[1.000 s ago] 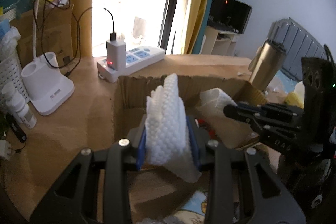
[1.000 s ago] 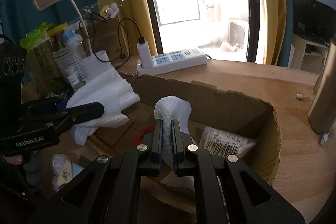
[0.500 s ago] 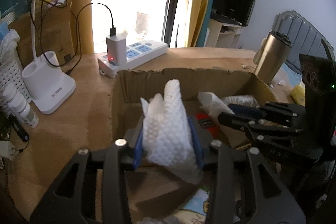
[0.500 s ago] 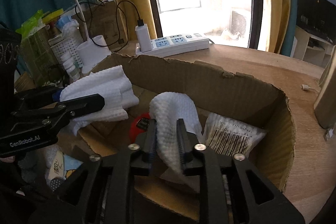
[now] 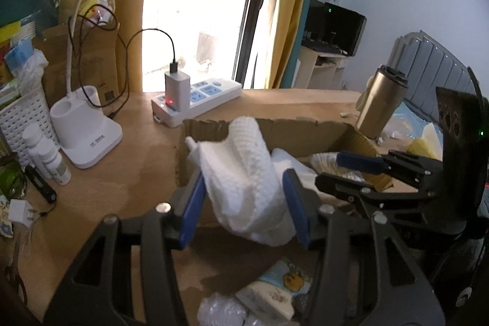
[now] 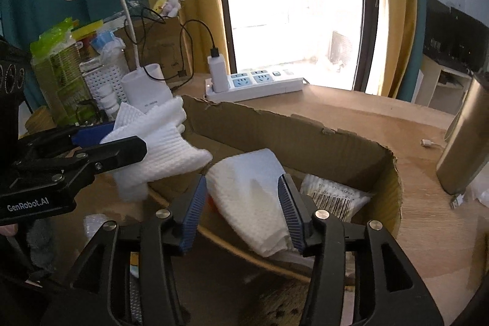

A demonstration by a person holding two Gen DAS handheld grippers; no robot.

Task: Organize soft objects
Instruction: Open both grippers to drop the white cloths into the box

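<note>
A brown cardboard box [image 6: 305, 139] stands open on the wooden desk. My right gripper [image 6: 244, 206] is open above the box, and a white textured cloth [image 6: 253, 191] lies loose between its jaws on the box contents. My left gripper [image 5: 244, 203] has its jaws apart, with a second white cloth [image 5: 244, 173] draped between them at the box's near left edge. From the right wrist view that cloth [image 6: 162, 142] still hangs at the left gripper's fingers [image 6: 122, 152]. The right gripper also shows in the left wrist view [image 5: 351, 170].
A packet with a barcode [image 6: 336, 197] lies in the box. A white power strip [image 5: 195, 100], desk lamp base [image 5: 85, 130], white basket [image 5: 21, 124] and small bottles [image 5: 49, 158] stand behind and left. A steel tumbler [image 5: 382, 103] stands at the right. Small packets [image 5: 275, 292] lie near me.
The right gripper opened and its cloth dropped into the box. The left gripper's jaws spread wider around its cloth, which has sagged lower.
</note>
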